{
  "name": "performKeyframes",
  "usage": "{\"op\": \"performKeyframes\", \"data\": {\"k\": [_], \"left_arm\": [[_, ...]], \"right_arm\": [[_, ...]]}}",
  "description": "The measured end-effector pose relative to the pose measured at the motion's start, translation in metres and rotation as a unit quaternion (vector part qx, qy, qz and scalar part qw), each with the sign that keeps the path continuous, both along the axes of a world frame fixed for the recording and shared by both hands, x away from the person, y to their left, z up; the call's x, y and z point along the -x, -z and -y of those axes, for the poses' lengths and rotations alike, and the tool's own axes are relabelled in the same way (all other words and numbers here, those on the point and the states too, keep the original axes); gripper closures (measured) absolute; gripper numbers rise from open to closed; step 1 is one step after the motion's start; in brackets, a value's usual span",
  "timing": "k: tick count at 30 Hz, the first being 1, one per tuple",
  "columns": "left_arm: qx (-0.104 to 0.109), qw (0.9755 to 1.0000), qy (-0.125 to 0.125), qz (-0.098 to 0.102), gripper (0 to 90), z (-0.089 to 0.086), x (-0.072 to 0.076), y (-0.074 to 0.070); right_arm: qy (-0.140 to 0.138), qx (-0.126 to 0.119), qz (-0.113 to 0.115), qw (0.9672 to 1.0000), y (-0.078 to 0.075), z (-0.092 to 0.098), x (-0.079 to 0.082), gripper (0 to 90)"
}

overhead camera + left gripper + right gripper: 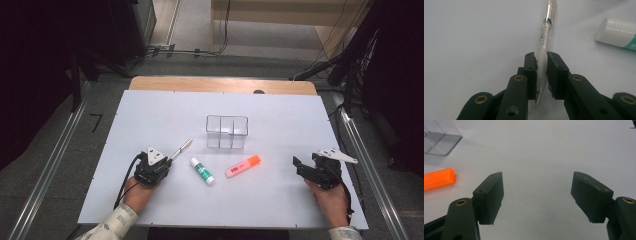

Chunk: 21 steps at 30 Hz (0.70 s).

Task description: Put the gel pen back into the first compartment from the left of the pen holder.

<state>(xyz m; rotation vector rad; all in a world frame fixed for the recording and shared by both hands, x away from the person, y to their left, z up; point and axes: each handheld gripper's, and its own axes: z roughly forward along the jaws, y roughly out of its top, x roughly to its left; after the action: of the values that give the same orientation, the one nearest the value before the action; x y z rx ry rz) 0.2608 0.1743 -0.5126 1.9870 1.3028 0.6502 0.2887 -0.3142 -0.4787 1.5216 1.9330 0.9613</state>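
- In the left gripper view the left gripper (541, 58) has its fingers (530, 71) drawn in close on either side of a clear-barrelled pen (545, 32). One pad looks to be against the barrel and the other is at most a sliver off, so it cannot be told whether the grip is firm.
- The pen lies flat on the white desk (474, 37). Its rear end sits between the fingers and the rest runs straight ahead of them, so its long axis is in line with the gripper's reach and crosswise to the closing direction, which suits a pinch across the barrel.
- In the high view the pen (181, 149) points up and to the right from the left gripper (166, 159), toward a clear divided box (227, 131) farther back on the desk.
- Just right of the pen lies a white glue stick (202, 170), close by but apart from it; beyond that is an orange highlighter (243, 166).
- The right gripper (537, 195) has its fingers (490, 195) spread wide with nothing between them, resting over bare desk. The highlighter is off to its left.
- The left hand is plainly the nearer to the pen; the right hand (330, 197) is well apart from it.
- Judged from this, the coming move is a lift of the pen, and it turns on the grip sitting near the pen's tail, so the far end may sag.
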Motion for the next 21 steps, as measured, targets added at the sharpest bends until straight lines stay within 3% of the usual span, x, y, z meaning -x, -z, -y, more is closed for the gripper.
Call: {"op": "performKeyframes", "data": {"k": [21], "left_arm": [[0.013,0.9999,-0.008,-0.003,80.5,-0.005,0.0006,-0.0038]], "right_arm": [[0.0,0.0,0.0,1.0,0.0,0.0001,0.0001,25.1]]}}
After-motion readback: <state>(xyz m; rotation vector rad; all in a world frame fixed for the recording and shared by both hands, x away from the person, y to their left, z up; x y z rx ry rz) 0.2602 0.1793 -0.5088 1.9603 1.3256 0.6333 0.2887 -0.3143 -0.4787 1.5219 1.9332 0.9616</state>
